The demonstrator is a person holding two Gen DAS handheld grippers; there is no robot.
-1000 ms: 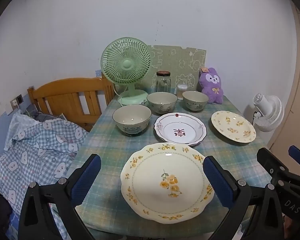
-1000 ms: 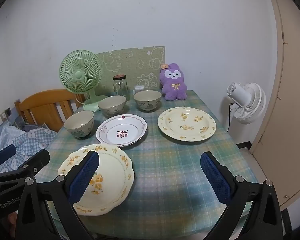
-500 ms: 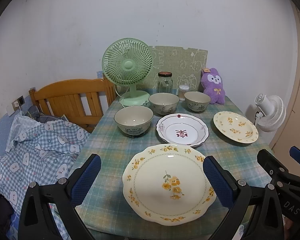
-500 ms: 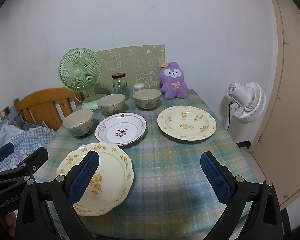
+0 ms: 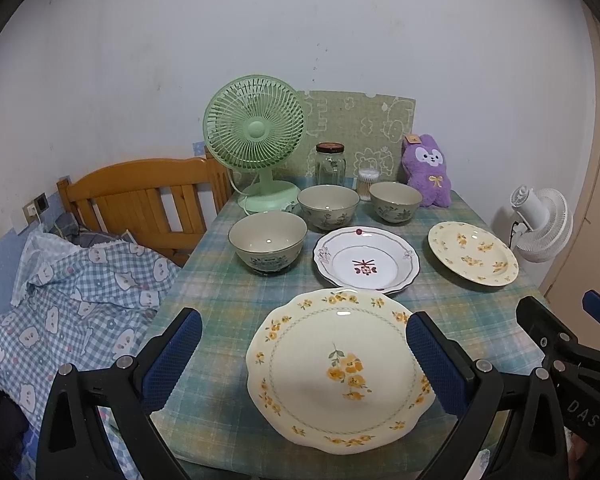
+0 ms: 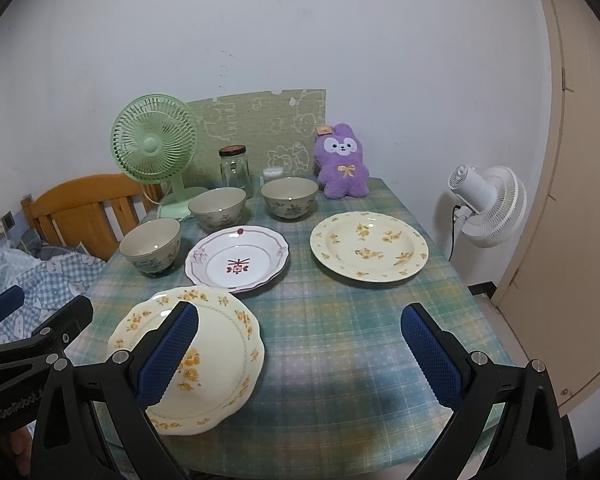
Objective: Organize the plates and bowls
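A large cream plate with yellow flowers [image 5: 340, 368] [image 6: 212, 364] lies at the table's near edge. Behind it is a white plate with a red motif [image 5: 366, 260] [image 6: 238, 258], and to the right a second yellow-flowered plate [image 5: 472, 252] [image 6: 368, 246]. Three grey-green bowls stand behind: left [image 5: 267, 242] [image 6: 151, 246], middle [image 5: 328, 205] [image 6: 218, 207], right [image 5: 396, 201] [image 6: 289, 198]. My left gripper [image 5: 300, 356] is open and empty, above the near plate. My right gripper [image 6: 300, 350] is open and empty over bare tablecloth, right of that plate.
At the table's back stand a green fan [image 5: 256, 136], a glass jar [image 5: 330, 164], a cotton-swab pot [image 5: 368, 184] and a purple plush rabbit [image 5: 426, 174]. A wooden chair [image 5: 140, 200] and checked bedding [image 5: 72, 292] are left; a white fan [image 6: 488, 204] is right.
Both grippers have stayed open. The views have shifted slightly, with the table and dishes a little lower and closer in frame.
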